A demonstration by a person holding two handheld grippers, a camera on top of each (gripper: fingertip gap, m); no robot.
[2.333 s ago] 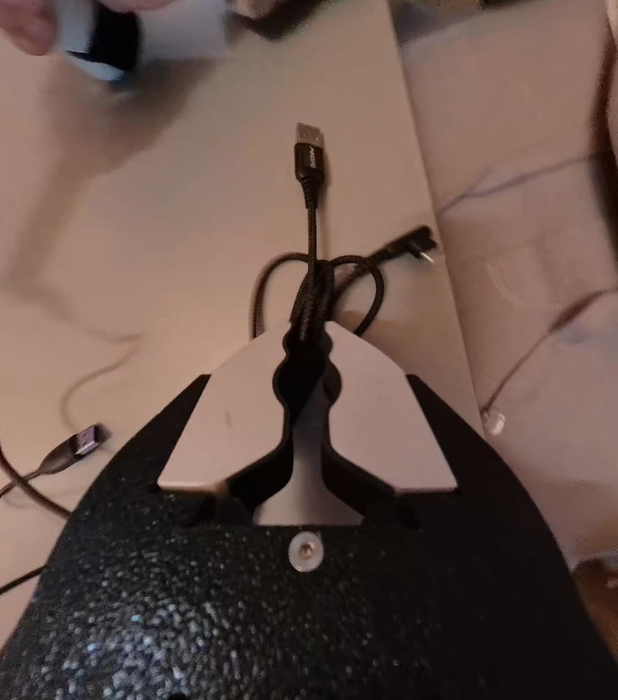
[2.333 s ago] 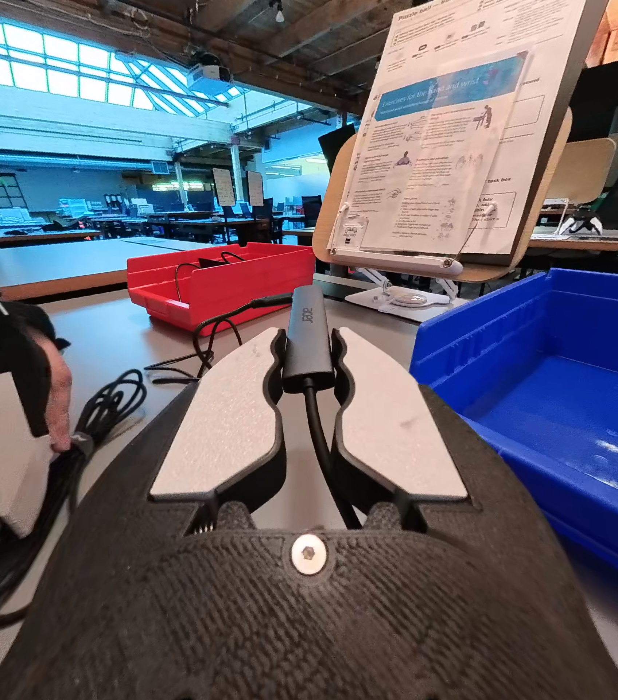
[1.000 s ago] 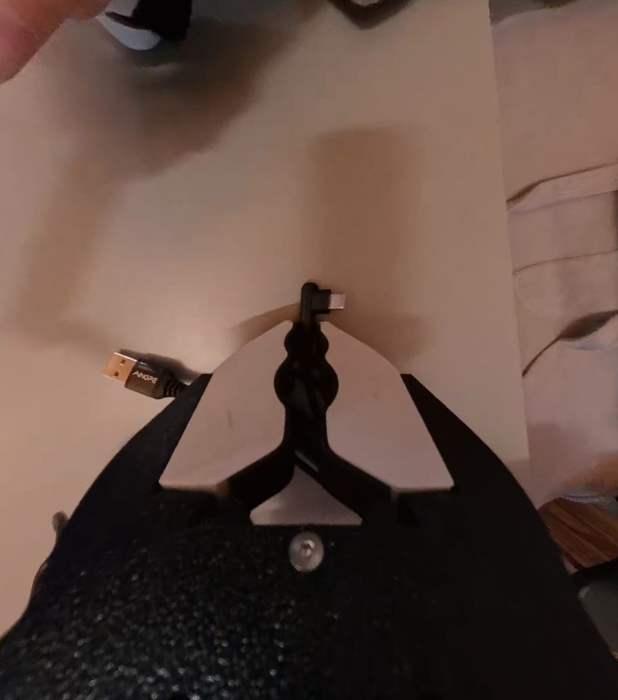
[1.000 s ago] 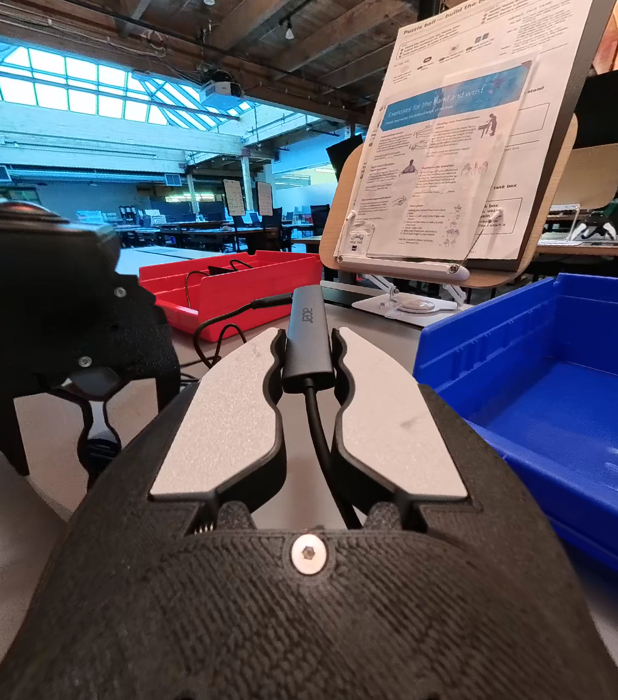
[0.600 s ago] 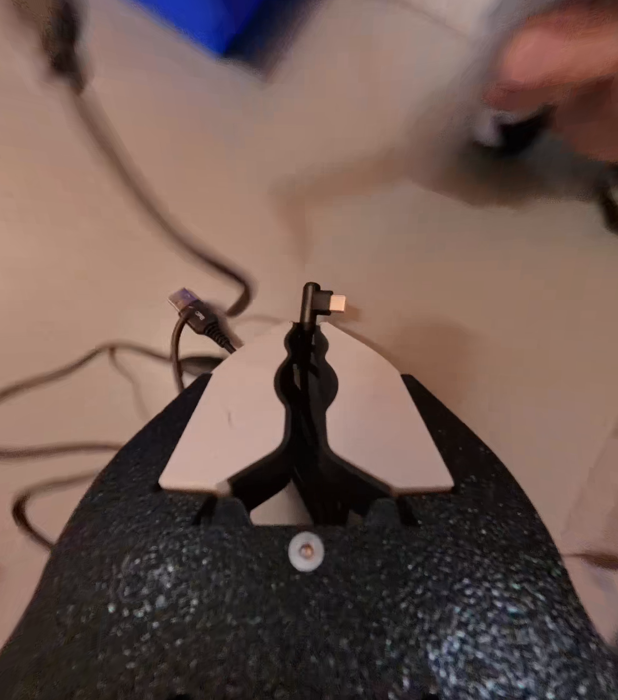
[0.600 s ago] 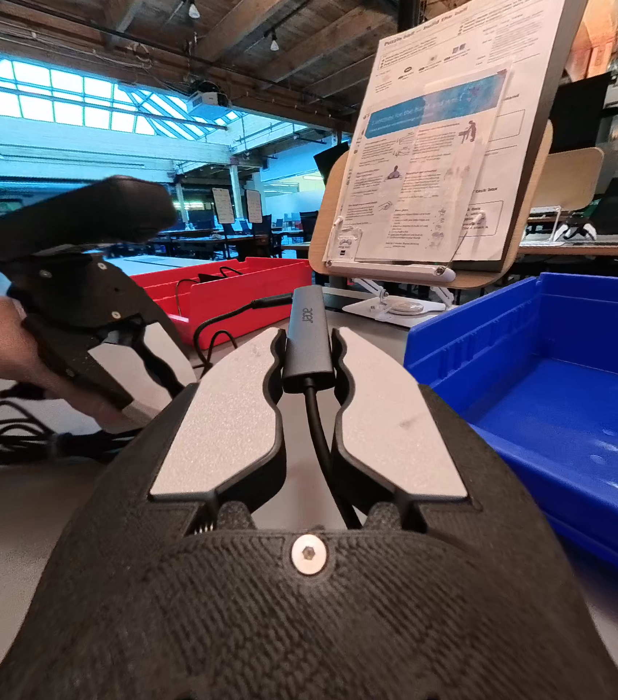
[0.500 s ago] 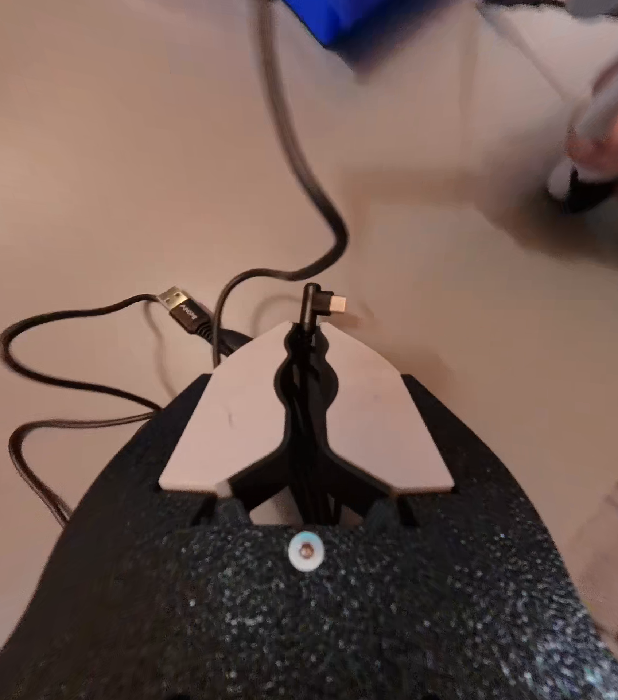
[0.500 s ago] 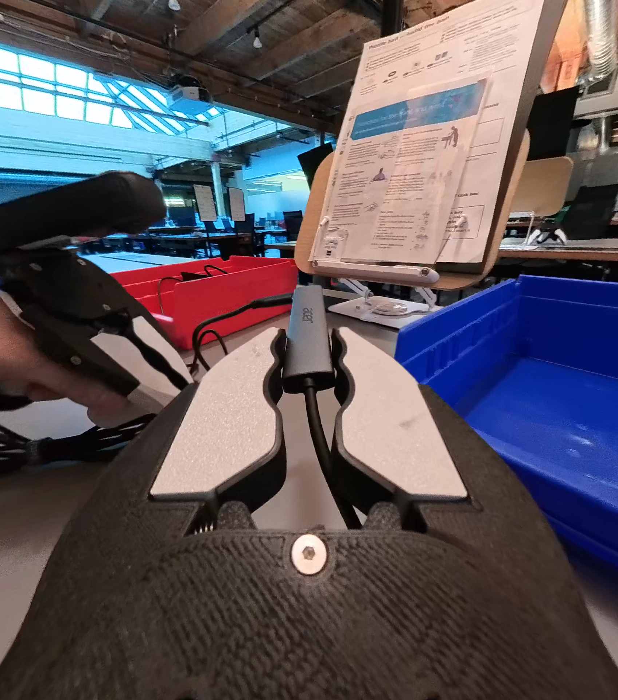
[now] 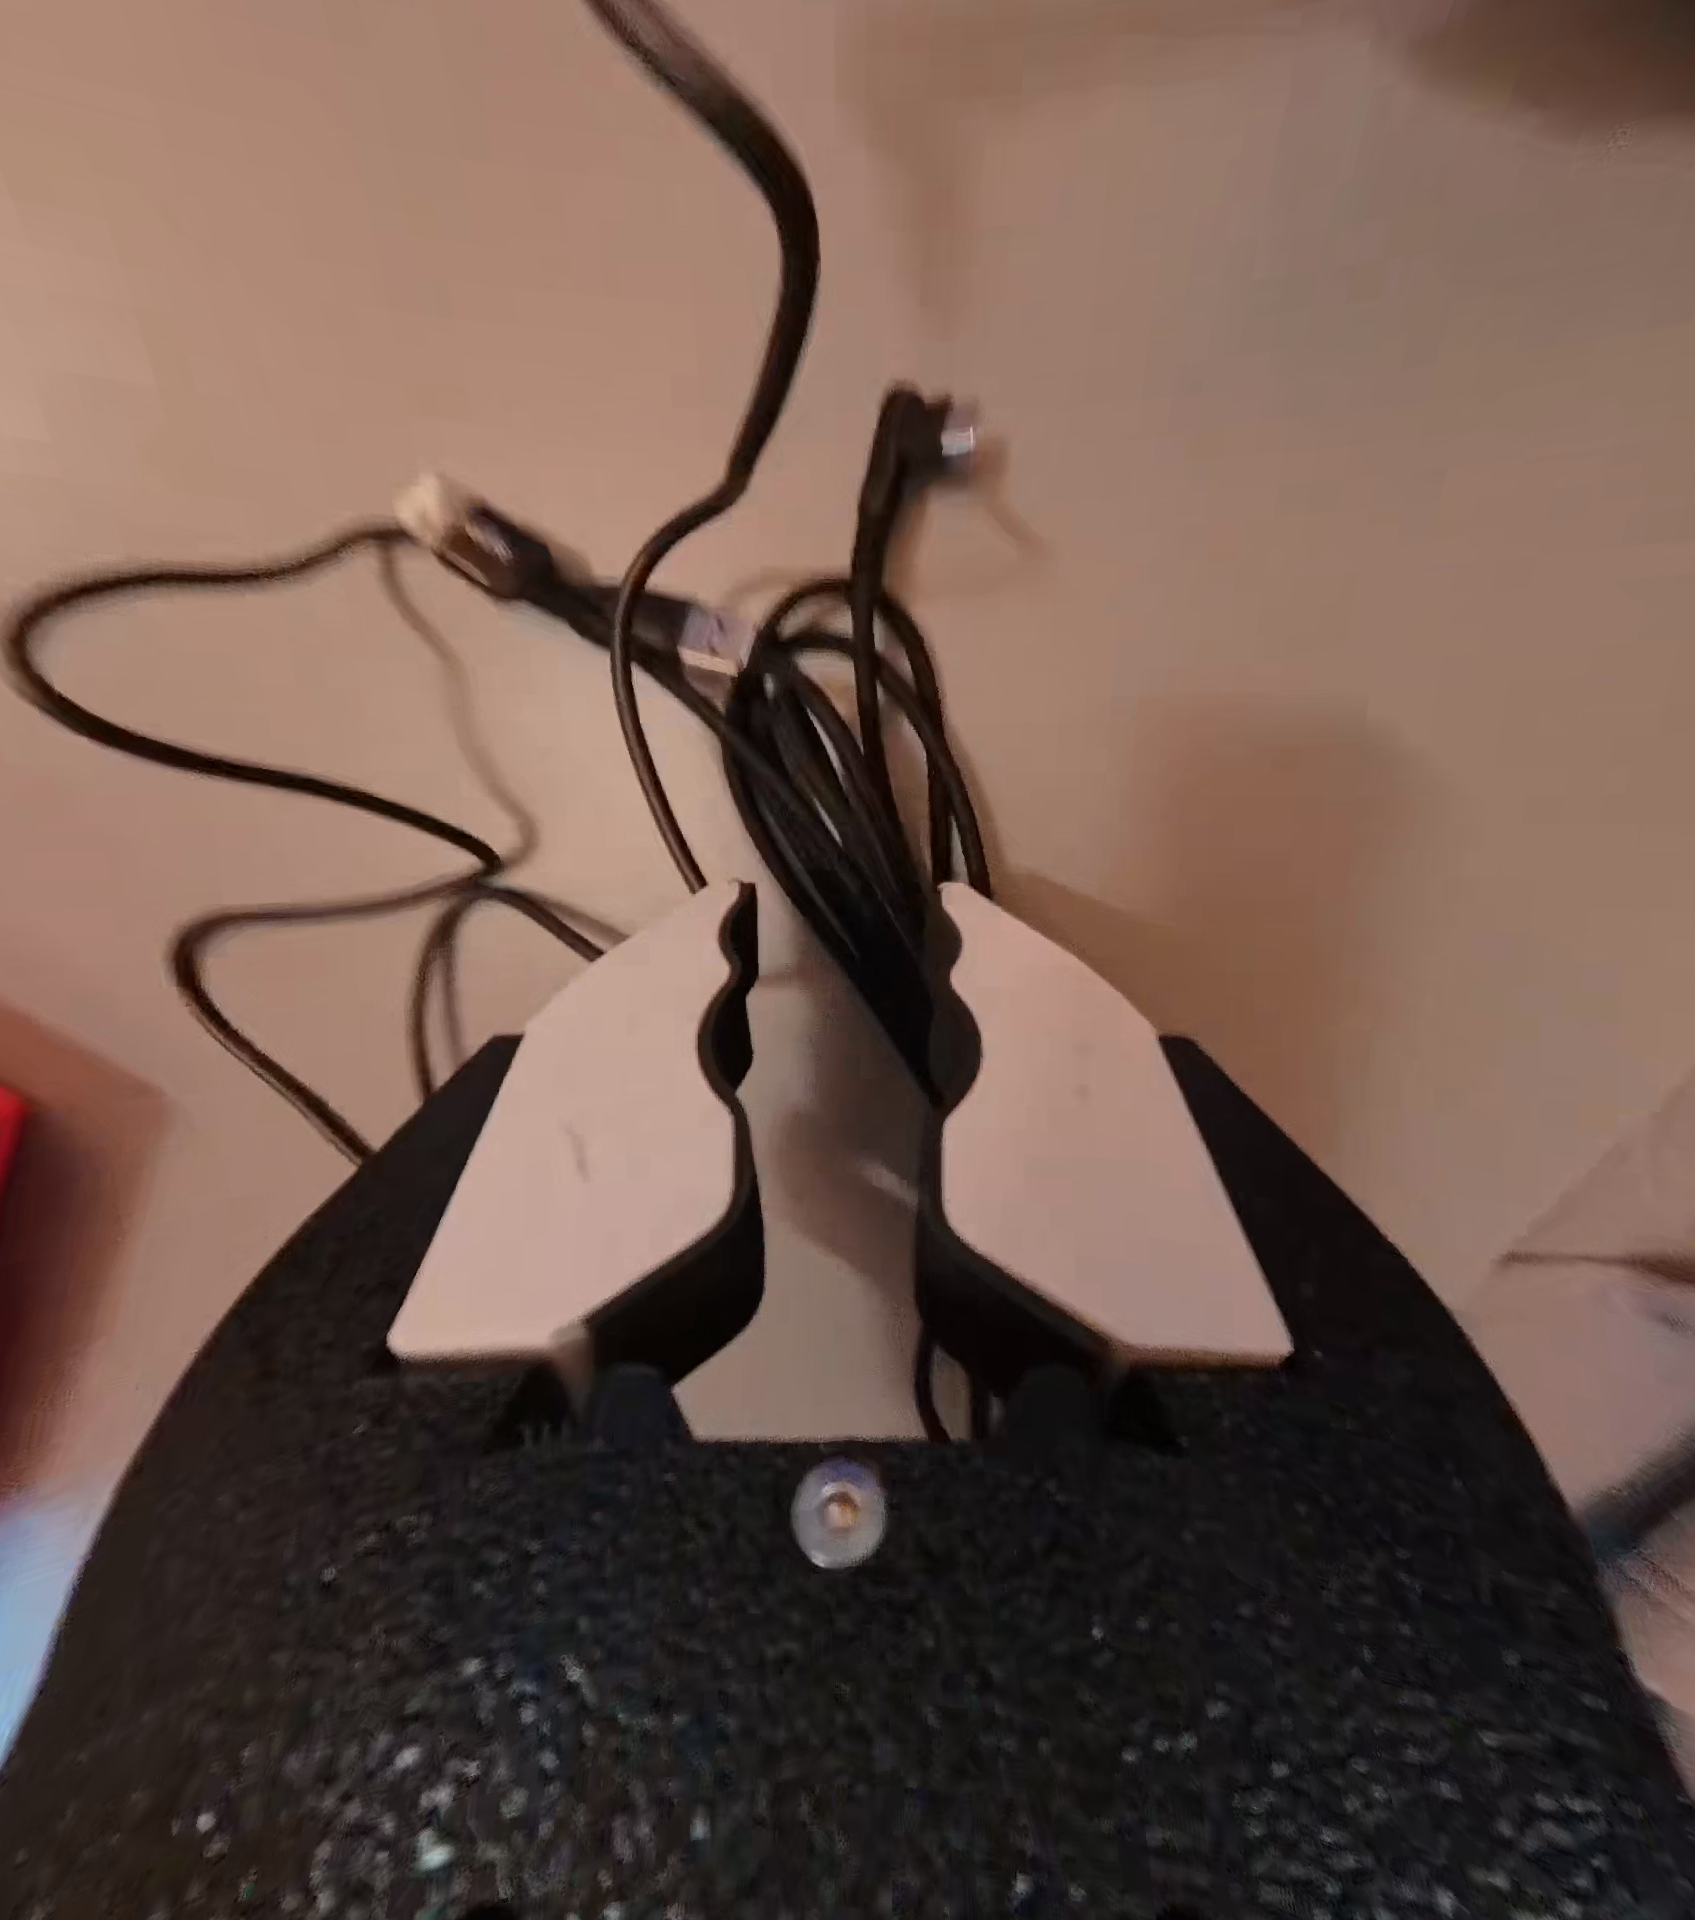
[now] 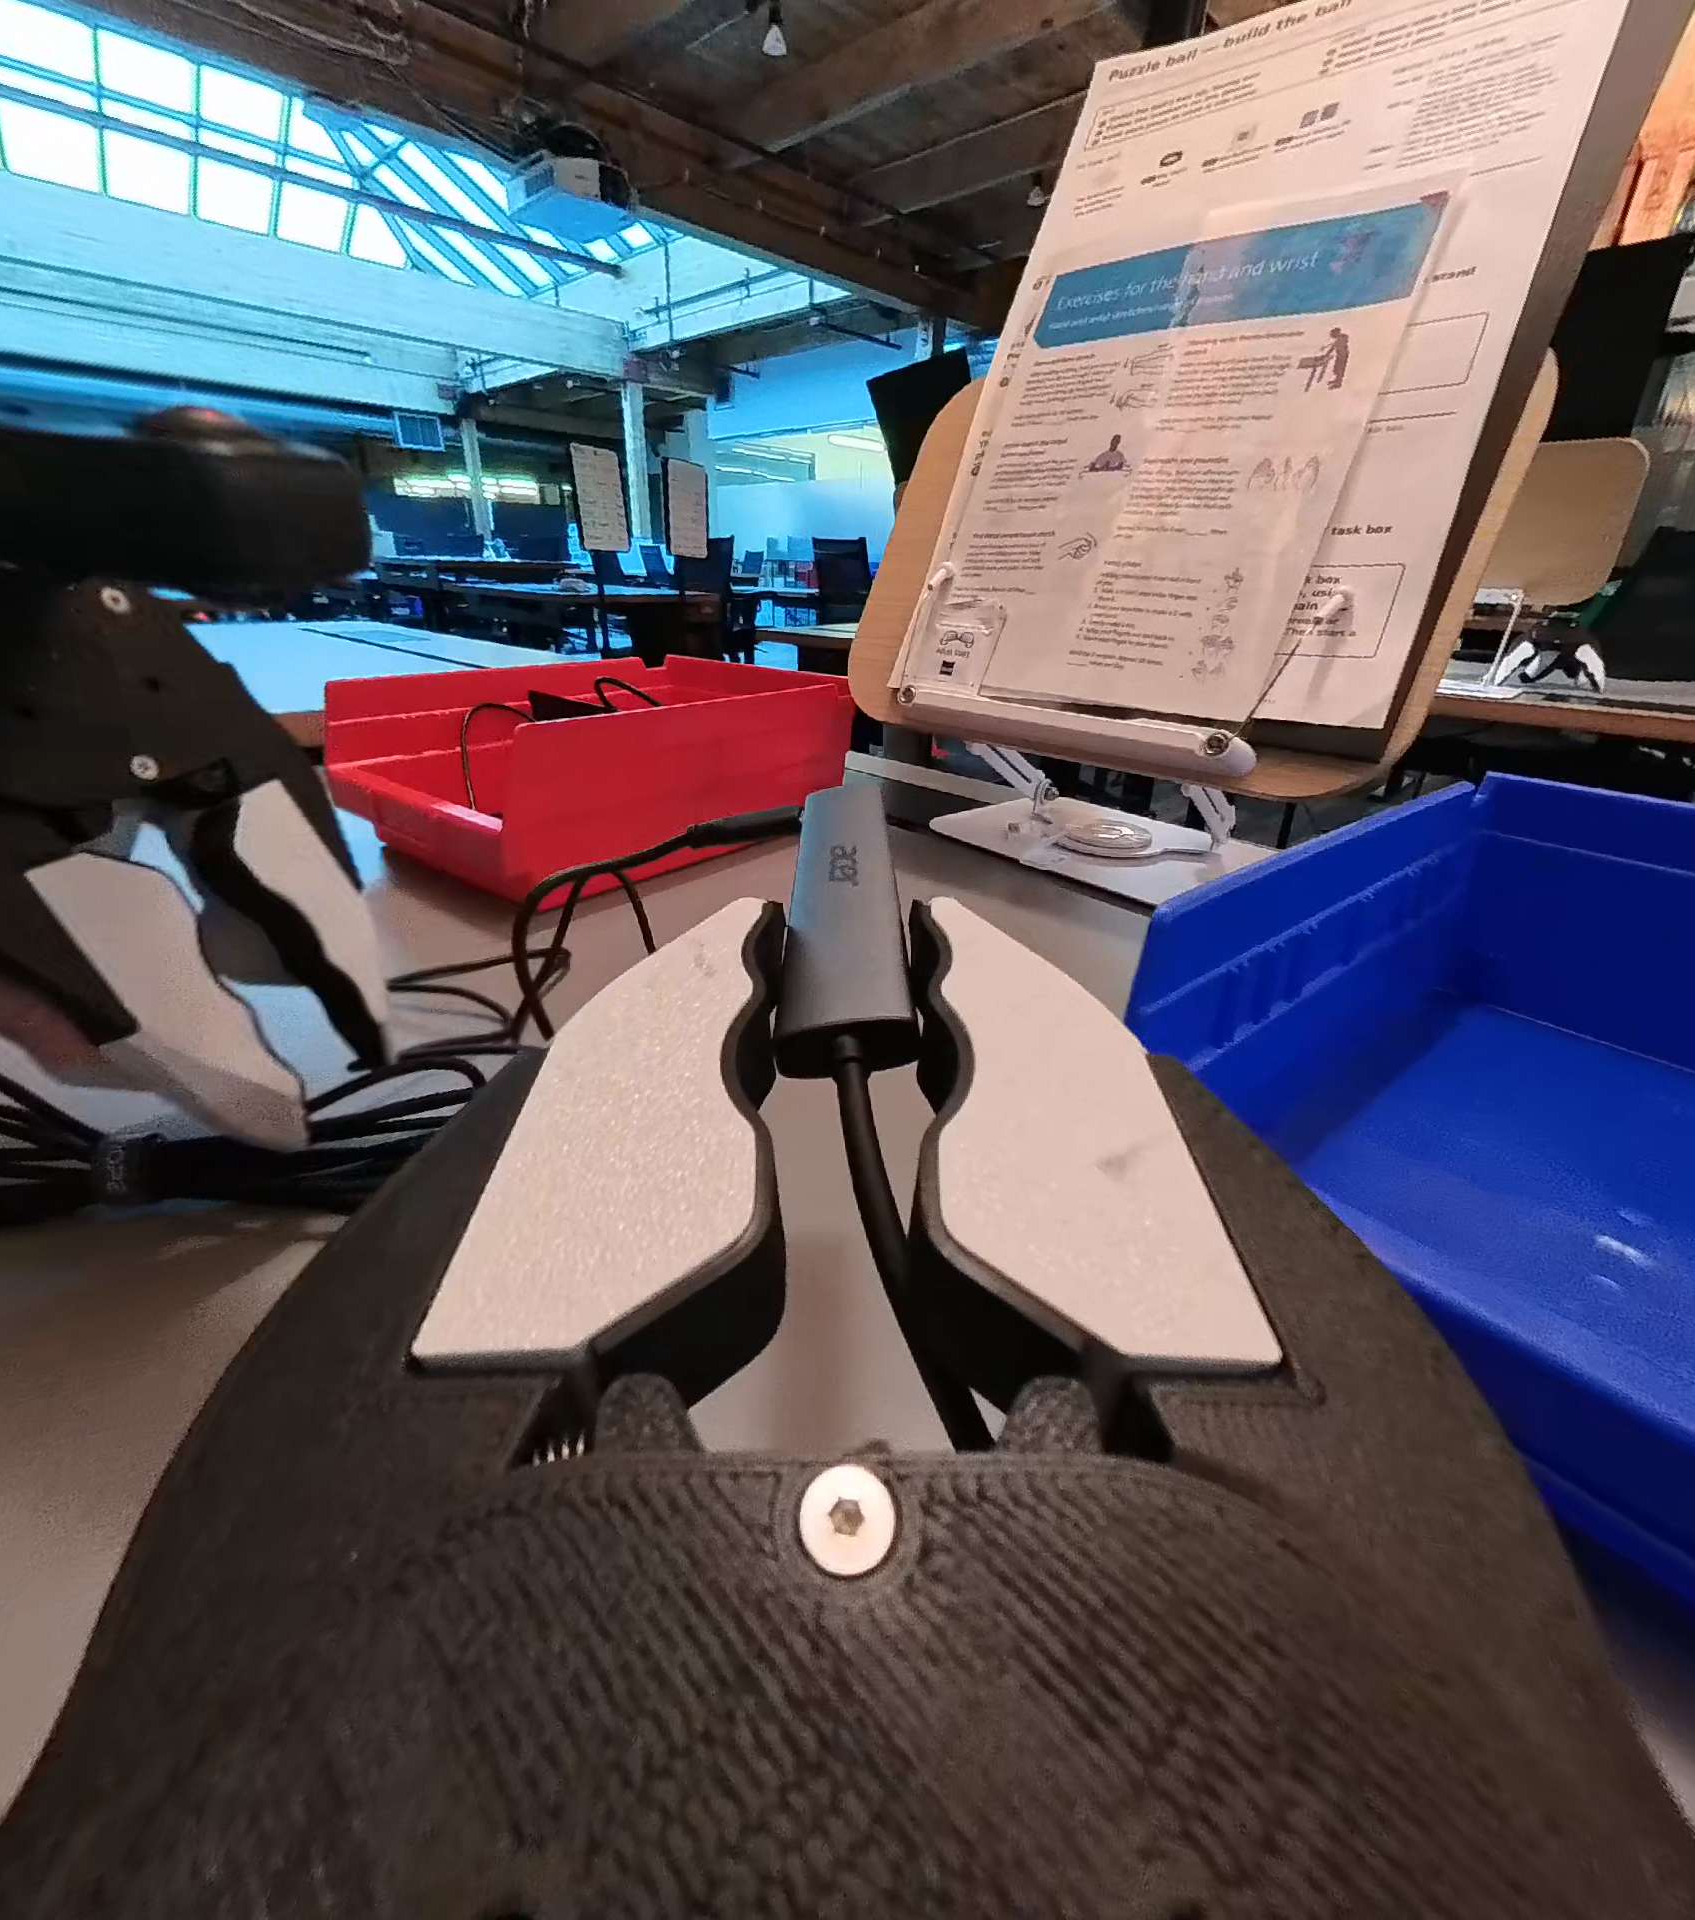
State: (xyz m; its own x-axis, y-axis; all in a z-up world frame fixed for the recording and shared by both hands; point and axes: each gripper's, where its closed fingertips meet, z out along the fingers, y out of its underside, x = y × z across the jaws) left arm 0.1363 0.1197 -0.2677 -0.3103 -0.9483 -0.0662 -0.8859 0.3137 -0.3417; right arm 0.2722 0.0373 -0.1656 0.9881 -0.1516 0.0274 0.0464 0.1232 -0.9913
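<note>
Right claw [image 10: 845, 914] grips a dark hub [image 10: 843, 935]; left claw [image 9: 843, 899] gapes wide above bundled black cable [image 9: 843, 821] on the surface [image 9: 1342, 520]

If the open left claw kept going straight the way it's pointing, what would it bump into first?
Most likely the bundle of black cables lying between the left claw's open tips, with the table right beneath. Depth is blurry, so the claw may already touch them.

The left gripper [image 9: 843, 894] has a black, speckled, rough-textured body, with a silver screw [image 9: 838, 1525] at six o'clock of its two pale grey fingers [image 9: 604, 1122], whose inner edges are wavy and black. The right gripper [image 10: 845, 914] is alike: ribbed black shell, hex screw [image 10: 845, 1520], matte grey fingers [image 10: 614, 1153].
</note>
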